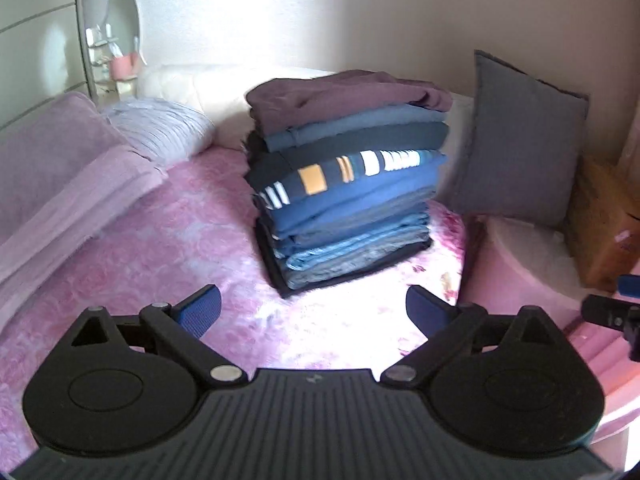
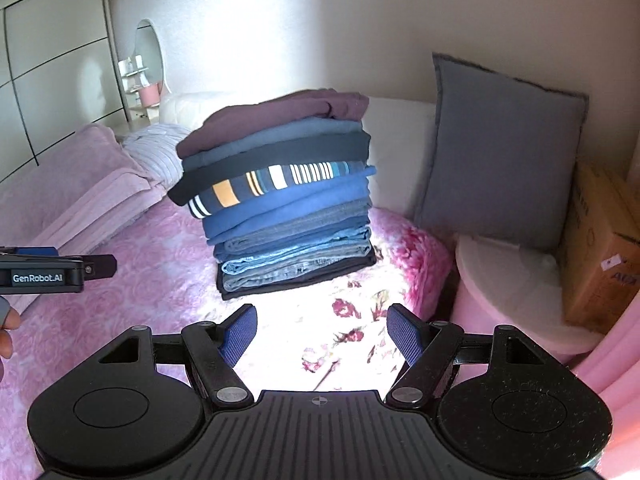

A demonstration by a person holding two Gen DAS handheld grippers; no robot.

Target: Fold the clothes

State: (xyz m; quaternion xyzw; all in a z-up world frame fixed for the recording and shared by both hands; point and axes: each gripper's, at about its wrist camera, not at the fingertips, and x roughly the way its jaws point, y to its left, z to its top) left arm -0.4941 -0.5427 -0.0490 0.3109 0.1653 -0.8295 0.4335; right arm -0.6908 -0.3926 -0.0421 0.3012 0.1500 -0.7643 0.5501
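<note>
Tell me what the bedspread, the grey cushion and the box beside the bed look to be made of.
Bedspread: soft plush fabric, seemingly fleece, with a fuzzy pile and a rose pattern.
Grey cushion: matte woven cloth, perhaps cotton or linen, with a frayed-looking edge.
Box: brown cardboard, dull, with printed markings.

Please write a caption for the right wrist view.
Open right gripper above a pink bedspread, facing a stack of folded clothes.

The cardboard box [image 2: 604, 252] ran off the right edge, and the shelf clutter [image 1: 114, 60] by the mirror was too blurred to identify.
</note>
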